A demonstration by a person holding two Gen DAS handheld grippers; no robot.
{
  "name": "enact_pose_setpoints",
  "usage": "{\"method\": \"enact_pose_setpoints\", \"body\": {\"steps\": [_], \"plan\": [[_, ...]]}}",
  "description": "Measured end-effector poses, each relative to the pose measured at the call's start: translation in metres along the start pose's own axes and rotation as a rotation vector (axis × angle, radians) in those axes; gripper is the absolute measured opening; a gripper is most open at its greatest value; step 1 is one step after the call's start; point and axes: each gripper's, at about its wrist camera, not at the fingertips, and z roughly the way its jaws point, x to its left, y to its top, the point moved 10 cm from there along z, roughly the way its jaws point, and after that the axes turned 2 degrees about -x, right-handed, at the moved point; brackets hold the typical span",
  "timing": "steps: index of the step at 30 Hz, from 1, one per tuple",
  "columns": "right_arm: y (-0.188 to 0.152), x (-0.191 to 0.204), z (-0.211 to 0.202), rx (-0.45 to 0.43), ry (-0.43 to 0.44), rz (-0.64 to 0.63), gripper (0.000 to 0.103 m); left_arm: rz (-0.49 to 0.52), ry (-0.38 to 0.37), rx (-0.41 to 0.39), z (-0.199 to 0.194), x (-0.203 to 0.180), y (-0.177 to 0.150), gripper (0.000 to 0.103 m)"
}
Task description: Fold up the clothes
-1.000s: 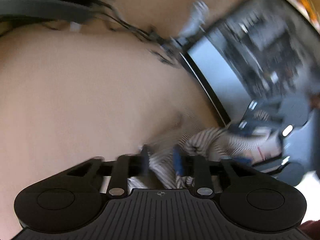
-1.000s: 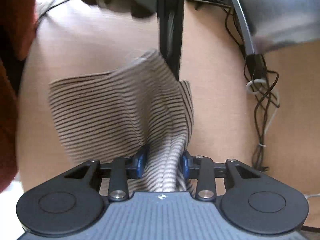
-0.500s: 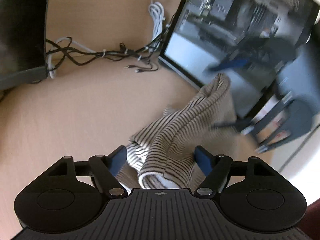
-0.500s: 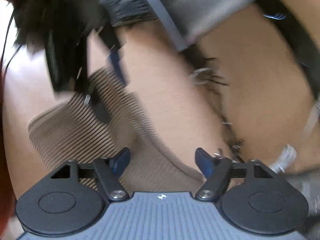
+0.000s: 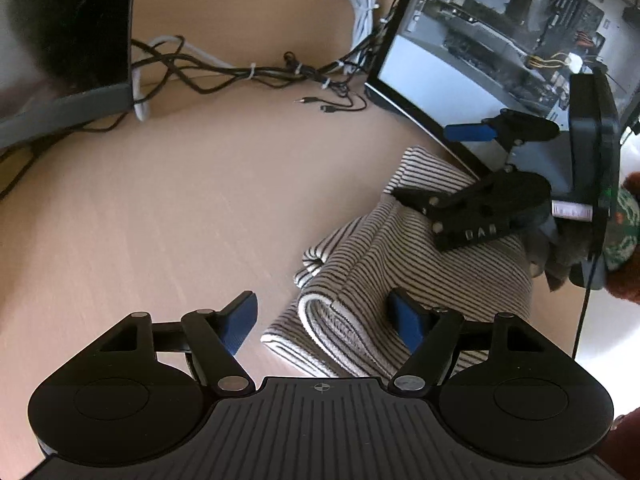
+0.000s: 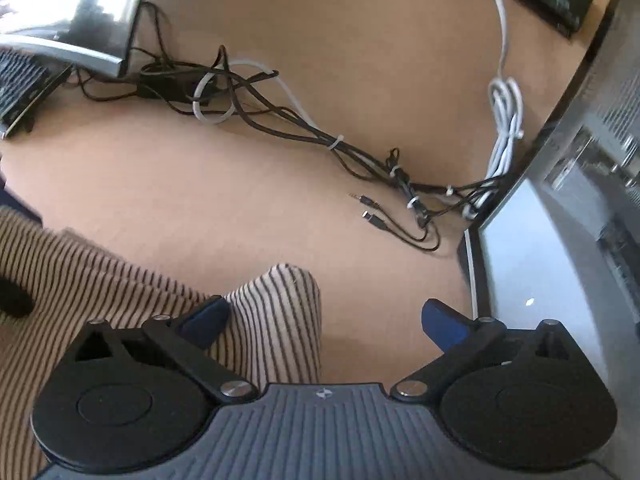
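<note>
A black-and-white striped garment (image 5: 404, 268) lies folded in a bundle on the wooden table (image 5: 160, 208). My left gripper (image 5: 326, 316) is open and empty, its jaws wide apart over the near edge of the bundle. My right gripper (image 6: 326, 316) is open and empty too; the garment (image 6: 120, 292) lies under its left finger. In the left wrist view the right gripper (image 5: 480, 168) hovers over the far side of the garment.
A tangle of black and white cables (image 6: 280, 120) runs across the back of the table. An open computer case (image 5: 500, 32) stands at the right, close to the garment. A dark monitor (image 5: 68, 40) stands at the back left.
Both grippers were shut on the garment a second ago. They have opened and let it go, and it now rests folded on the table.
</note>
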Motion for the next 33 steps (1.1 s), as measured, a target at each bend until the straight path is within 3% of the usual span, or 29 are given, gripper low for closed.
{"method": "enact_pose_setpoints", "body": {"steps": [5, 10, 11, 12, 14, 17, 19, 22, 25, 31, 32, 33], "plan": [[0.003, -0.01, -0.022, 0.01, 0.059, 0.158, 0.103, -0.003, -0.003, 0.002, -0.007, -0.003, 0.001, 0.078], [0.019, -0.018, -0.068, -0.11, 0.165, 0.328, 0.102, 0.009, -0.047, -0.103, -0.032, -0.019, 0.026, 0.075], [0.022, -0.021, -0.078, -0.145, 0.19, 0.37, 0.093, 0.008, -0.067, -0.129, -0.034, -0.023, 0.032, 0.075], [0.026, -0.022, -0.085, -0.163, 0.217, 0.405, 0.076, 0.008, -0.09, -0.146, -0.033, -0.027, 0.036, 0.075], [0.03, -0.022, -0.087, -0.158, 0.273, 0.46, 0.053, 0.029, -0.105, -0.142, -0.023, -0.032, 0.039, 0.075], [0.027, -0.025, -0.071, -0.106, 0.308, 0.541, 0.043, 0.038, -0.076, -0.089, 0.005, -0.027, 0.035, 0.074], [0.018, -0.025, -0.052, -0.058, 0.319, 0.599, 0.041, 0.028, -0.067, -0.058, 0.014, -0.021, 0.029, 0.066], [-0.008, -0.023, -0.005, 0.067, 0.281, 0.676, 0.025, 0.006, -0.061, -0.026, 0.016, -0.016, 0.018, 0.065], [-0.018, -0.025, 0.015, 0.084, 0.261, 0.726, 0.025, -0.008, -0.062, -0.012, 0.013, -0.012, 0.012, 0.065], [-0.008, -0.021, -0.016, 0.058, 0.209, 0.601, 0.03, 0.006, -0.058, -0.002, 0.013, -0.012, 0.01, 0.072], [-0.008, -0.021, -0.028, 0.05, 0.212, 0.593, 0.043, 0.009, -0.057, -0.003, 0.013, -0.012, 0.012, 0.073], [-0.01, -0.021, -0.044, 0.04, 0.22, 0.586, 0.063, 0.012, -0.062, -0.008, 0.012, -0.012, 0.013, 0.074]]}}
